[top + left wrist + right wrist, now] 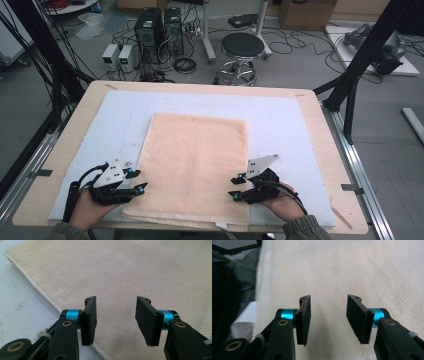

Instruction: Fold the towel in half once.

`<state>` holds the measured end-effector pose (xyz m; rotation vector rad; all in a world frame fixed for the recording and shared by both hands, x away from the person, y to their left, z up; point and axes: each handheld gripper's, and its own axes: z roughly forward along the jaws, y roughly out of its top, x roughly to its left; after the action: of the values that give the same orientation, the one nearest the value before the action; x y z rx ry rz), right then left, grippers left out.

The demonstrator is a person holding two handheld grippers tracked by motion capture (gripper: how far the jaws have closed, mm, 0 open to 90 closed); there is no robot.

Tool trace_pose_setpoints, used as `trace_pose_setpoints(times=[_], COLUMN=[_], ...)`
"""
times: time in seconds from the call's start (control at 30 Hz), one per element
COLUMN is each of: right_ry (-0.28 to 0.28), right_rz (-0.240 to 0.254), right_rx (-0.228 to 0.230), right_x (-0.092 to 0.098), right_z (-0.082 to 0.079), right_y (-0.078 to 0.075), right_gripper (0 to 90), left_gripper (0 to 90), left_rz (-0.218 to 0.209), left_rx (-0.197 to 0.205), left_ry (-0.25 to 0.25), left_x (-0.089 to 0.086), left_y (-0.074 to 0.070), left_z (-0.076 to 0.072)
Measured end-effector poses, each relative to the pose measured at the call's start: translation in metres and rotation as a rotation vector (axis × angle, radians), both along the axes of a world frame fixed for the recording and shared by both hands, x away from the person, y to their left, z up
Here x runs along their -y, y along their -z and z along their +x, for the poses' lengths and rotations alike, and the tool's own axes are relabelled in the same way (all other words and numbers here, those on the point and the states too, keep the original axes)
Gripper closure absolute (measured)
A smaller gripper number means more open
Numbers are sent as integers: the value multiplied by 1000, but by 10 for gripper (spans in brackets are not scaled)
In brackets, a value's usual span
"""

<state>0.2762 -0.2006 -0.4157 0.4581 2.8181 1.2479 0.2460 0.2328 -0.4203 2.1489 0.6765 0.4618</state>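
A cream towel (192, 167) lies flat in the middle of the frame in the high view, spread on a pale blue mat (280, 115) that covers most of my wooden desk (325, 150). It looks folded into a tall rectangle, its near edge close to the bottom of the frame, where it reaches the front edge of the desk.

My left tongs (137, 181) sit at the lower left of the high view, tips pointing toward the towel's left edge near its lower corner. In the left gripper view the left tongs (116, 320) are released: the two black pads stand apart with bare towel (125, 272) pile between them, gripping nothing, and the towel's edge runs diagonally past the left pad, with the mat (20, 302) at the left of the frame.

My right tongs (236, 186) are at the lower right of the high view, tips over the towel's right edge. In the right gripper view the right tongs (328, 318) are likewise released, pads apart over the towel (352, 270), nothing clamped.
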Motion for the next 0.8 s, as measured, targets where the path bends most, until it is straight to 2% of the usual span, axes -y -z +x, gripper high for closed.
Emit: trace_pose_setpoints(times=[0.07, 0.13, 0.23, 0.3, 0.43, 0.47, 0.53, 0.6, 0.67, 0.73, 0.8], right_ry=[-7, -26, -53, -53, -69, -79, -103, -146, -172, -184, -180], right_rz=[-6, -14, -50, -47, -43, -37, -9, 21, 0, -51, -46], right_rx=[-10, -20, -24, -5, -11, 2, -3, -29, -38, -20, -8], right_x=[-1, -2, -4, -4, -4, -3, -2, -1, -3, -6, -6], right_z=[2, -2, -9, -13, -14, -15, -20, -26, -31, -34, -33], right_y=[6, 10, 16, 19, 17, 15, 12, 10, 13, 19, 19], right_gripper=[550, 578, 616, 630, 625, 625, 621, 609, 608, 660, 790], left_gripper=[490, 493, 505, 506, 496, 494, 492, 490, 489, 489, 489], left_rz=[17, 17, 32, 33, 28, 24, 16, 13, 11, 12, 11], left_rx=[-18, -32, -54, -64, -58, -58, -60, -64, -64, -63, -60], left_ry=[-3, -1, 2, 3, -3, -6, -8, -8, -8, -7, -6], left_x=[1, 0, -2, -2, -2, -2, -3, -3, -3, -3, -3], left_y=[6, 10, 14, 18, 18, 19, 19, 20, 20, 20, 20], left_z=[3, 3, 3, 3, 2, 2, 2, 2, 3, 2, 2])
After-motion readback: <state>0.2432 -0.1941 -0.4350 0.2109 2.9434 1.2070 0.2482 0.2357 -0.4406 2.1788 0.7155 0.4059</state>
